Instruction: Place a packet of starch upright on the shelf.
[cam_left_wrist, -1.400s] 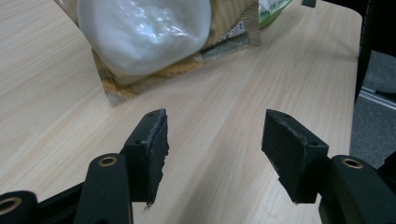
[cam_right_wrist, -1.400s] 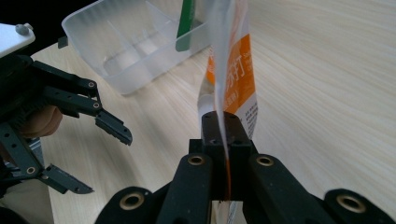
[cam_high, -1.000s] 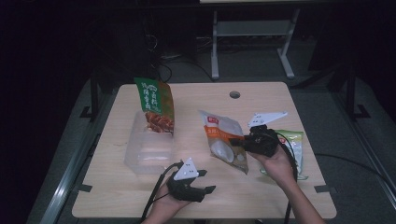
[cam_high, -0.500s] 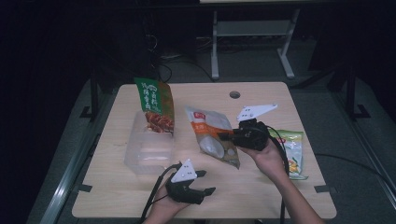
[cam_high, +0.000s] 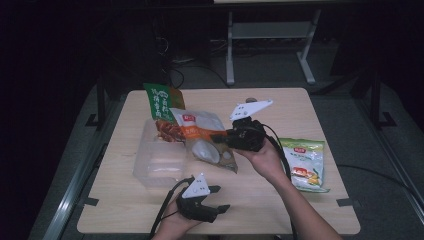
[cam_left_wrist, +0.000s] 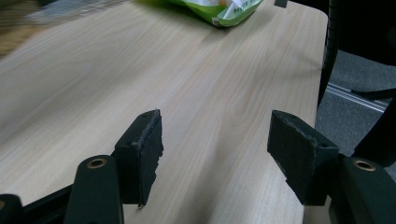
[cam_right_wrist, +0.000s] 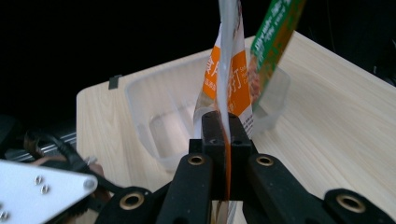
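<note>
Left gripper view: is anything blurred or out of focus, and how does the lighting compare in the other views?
Left gripper view: jaws sharp, table smeared toward the far left. High view: table lit, surroundings almost black. Right gripper view: right gripper and orange-and-white bag sharp, background black.

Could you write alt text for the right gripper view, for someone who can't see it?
The right gripper, its two black jaws shut, pinches the edge of an orange and white snack bag above a clear plastic tub on a wooden table. A green bag stands in the tub behind it.
</note>
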